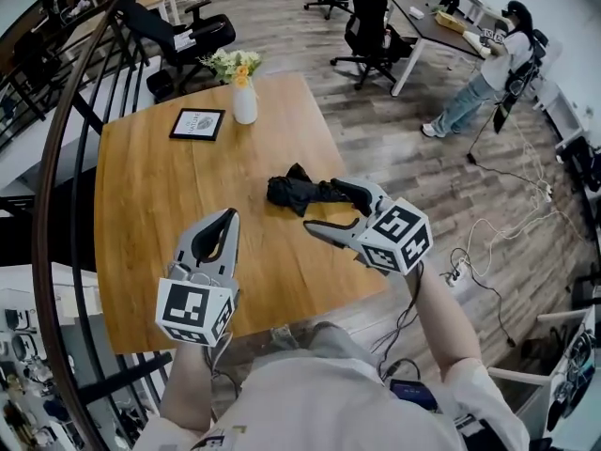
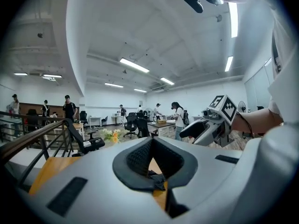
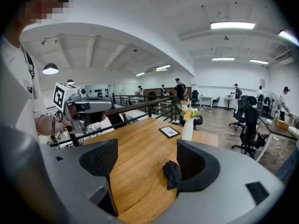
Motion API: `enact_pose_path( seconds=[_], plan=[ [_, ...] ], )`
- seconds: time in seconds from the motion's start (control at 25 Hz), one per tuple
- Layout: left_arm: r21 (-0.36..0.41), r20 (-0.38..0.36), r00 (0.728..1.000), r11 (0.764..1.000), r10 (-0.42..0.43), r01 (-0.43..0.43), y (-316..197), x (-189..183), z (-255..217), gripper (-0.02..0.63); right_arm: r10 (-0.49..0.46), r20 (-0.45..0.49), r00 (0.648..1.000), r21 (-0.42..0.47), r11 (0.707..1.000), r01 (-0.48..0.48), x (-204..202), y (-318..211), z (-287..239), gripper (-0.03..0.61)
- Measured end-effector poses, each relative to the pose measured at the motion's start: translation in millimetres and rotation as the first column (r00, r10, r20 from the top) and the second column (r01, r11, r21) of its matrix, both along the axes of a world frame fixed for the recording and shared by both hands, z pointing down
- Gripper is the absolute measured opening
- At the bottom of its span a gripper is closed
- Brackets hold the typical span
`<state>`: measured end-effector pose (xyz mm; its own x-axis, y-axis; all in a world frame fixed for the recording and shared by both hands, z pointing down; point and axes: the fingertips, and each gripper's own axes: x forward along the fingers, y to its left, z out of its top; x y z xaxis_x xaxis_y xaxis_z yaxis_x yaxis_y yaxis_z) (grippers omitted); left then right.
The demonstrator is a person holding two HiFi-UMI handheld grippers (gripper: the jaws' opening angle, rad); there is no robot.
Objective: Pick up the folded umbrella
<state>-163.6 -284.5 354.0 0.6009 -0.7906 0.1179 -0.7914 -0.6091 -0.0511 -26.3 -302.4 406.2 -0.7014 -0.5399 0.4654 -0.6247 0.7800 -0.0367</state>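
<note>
Grey left claw [image 1: 229, 216], right claw [image 1: 322, 205] beside crumpled black fabric umbrella [image 1: 291, 192]

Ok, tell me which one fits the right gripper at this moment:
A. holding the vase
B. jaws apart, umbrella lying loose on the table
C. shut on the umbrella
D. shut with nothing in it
B: in the right gripper view the right gripper has its jaws wide apart, and the black folded umbrella lies ungripped on the wooden table just ahead.

The right claw [image 3: 145, 160] hides part of the folded umbrella [image 3: 170, 171] behind one of its pads [image 3: 192, 164].
</note>
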Motion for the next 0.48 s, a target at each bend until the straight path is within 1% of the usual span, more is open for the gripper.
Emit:
enact_pose_path(
  seconds=[0.08,0.2,0.36,0.48],
  plan=[
    [-0.021,-0.001,1.0,1.0,-0.004,0.004,-12,7,14,0.015,-0.024,-0.041,0.999,-0.035,0.999,0.023,2,-17,24,0.403],
    [-0.071,0.023,1.0,0.997,-0.021,0.023,-35,15,36,0.015,-0.046,-0.081,0.996,-0.099,0.994,0.038,7,-45,60,0.403],
    [-0.132,0.054,0.997,0.989,-0.057,0.064,-62,25,64,0.015,-0.061,-0.112,0.992,-0.166,0.985,0.042,16,-79,104,0.403],
    [-0.16,0.049,0.996,0.984,-0.072,0.079,-78,36,90,0.015,-0.065,-0.128,0.99,-0.214,0.976,0.037,25,-98,142,0.403]
  ],
)
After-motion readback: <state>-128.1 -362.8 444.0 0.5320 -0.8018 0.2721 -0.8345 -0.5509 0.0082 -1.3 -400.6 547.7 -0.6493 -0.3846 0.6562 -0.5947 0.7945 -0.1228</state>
